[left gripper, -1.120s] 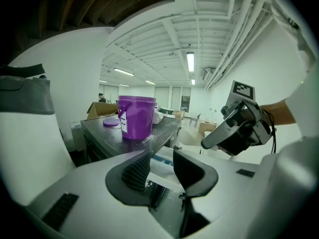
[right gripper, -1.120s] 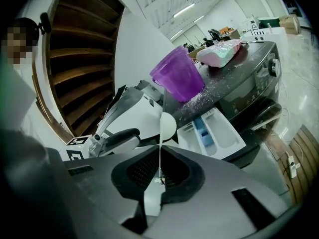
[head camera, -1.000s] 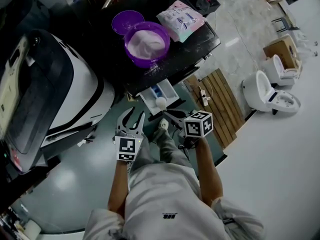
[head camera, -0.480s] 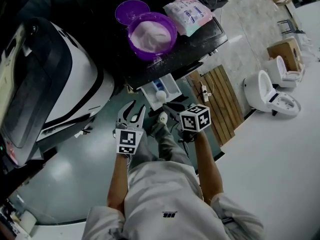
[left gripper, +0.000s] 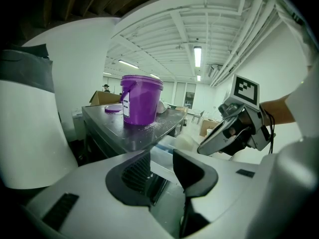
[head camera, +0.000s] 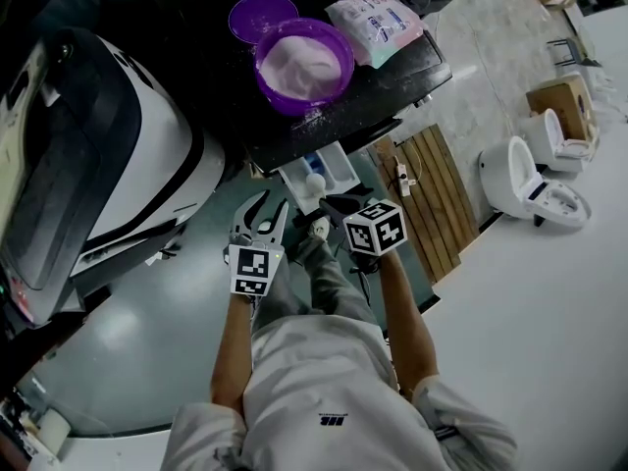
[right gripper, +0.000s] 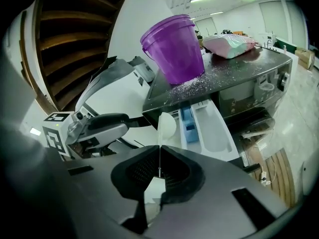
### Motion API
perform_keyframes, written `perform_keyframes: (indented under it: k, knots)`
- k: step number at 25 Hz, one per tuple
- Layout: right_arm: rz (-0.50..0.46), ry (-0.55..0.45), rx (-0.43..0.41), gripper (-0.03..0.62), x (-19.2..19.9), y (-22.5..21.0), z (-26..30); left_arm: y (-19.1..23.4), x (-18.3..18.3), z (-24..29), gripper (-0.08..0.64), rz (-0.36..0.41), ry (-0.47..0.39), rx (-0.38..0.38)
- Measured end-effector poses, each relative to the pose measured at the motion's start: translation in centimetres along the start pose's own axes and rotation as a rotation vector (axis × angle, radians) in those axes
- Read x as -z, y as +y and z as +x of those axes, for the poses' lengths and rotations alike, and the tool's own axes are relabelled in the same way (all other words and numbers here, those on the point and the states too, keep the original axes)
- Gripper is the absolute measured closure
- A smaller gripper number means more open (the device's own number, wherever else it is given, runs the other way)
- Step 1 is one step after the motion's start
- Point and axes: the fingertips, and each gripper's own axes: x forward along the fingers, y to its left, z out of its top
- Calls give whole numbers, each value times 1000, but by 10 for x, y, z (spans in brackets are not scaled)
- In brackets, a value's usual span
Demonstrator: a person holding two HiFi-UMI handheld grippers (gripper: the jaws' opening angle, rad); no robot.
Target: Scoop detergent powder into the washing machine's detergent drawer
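Right jaws around scoop (right gripper: 166,127), over drawer (right gripper: 215,129)

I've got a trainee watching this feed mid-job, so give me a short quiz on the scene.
1. True or false: the white detergent drawer is pushed shut.
2. The purple plastic bucket stands on: A) the floor, B) the dark washing machine top, C) a wooden pallet.
3. What is the right gripper shut on?
Key: 1 false, it is pulled out. 2 B. 3 The white plastic scoop, held by its thin handle.
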Motion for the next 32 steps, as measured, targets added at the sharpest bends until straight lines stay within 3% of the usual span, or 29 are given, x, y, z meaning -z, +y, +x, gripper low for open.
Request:
perform_keyframes:
  k: [13,24,32]
  knots:
    - [-139,72,150,583,3,-10,12,2,3,1,407,-7,4,-2]
    - [-340,154,300,583,6,-13,20,3,6,0,408,-11,8,-8]
    - [-564,218,455,583,3,-16,19,3,7,-1,408,-13,9,-12]
